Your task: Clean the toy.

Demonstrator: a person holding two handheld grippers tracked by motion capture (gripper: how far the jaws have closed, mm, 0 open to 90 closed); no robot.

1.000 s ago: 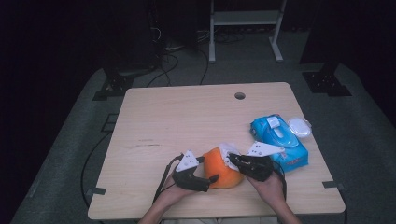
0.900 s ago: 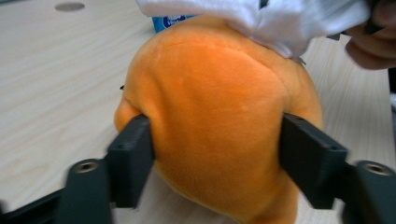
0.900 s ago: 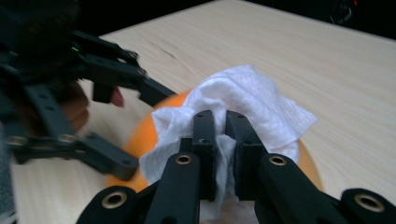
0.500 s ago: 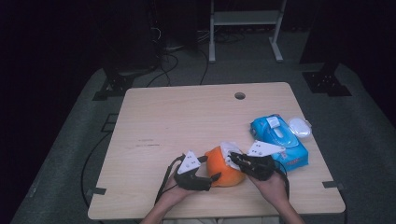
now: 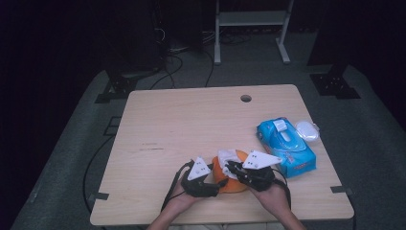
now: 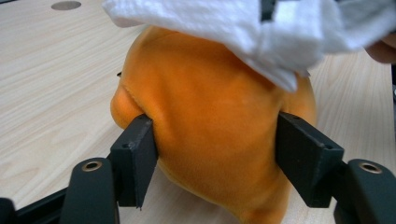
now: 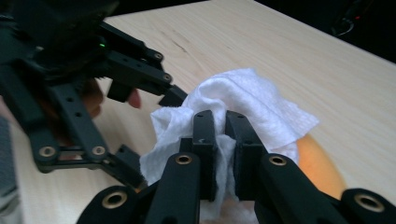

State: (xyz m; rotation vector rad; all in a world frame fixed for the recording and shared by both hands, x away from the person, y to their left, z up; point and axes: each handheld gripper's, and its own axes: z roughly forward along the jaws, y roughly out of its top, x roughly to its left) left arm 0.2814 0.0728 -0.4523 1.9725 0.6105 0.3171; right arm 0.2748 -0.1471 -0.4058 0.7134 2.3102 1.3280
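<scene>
Wiping an orange plush toy (image 6: 210,130) with a white tissue (image 7: 243,100).
Left gripper (image 6: 215,154) has just closed on the toy; right gripper (image 7: 220,135) pinches the tissue above it.

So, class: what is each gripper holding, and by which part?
The left gripper clamps the orange plush toy by its two sides, its jaws having just closed in. The right gripper pinches the white tissue at a bunched fold.

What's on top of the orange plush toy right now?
A white wipe lies over the top of the orange plush toy, pinched in the right tongs. The left tongs have just been closing on the toy's sides. The surface beneath the wipe is hidden.
</scene>
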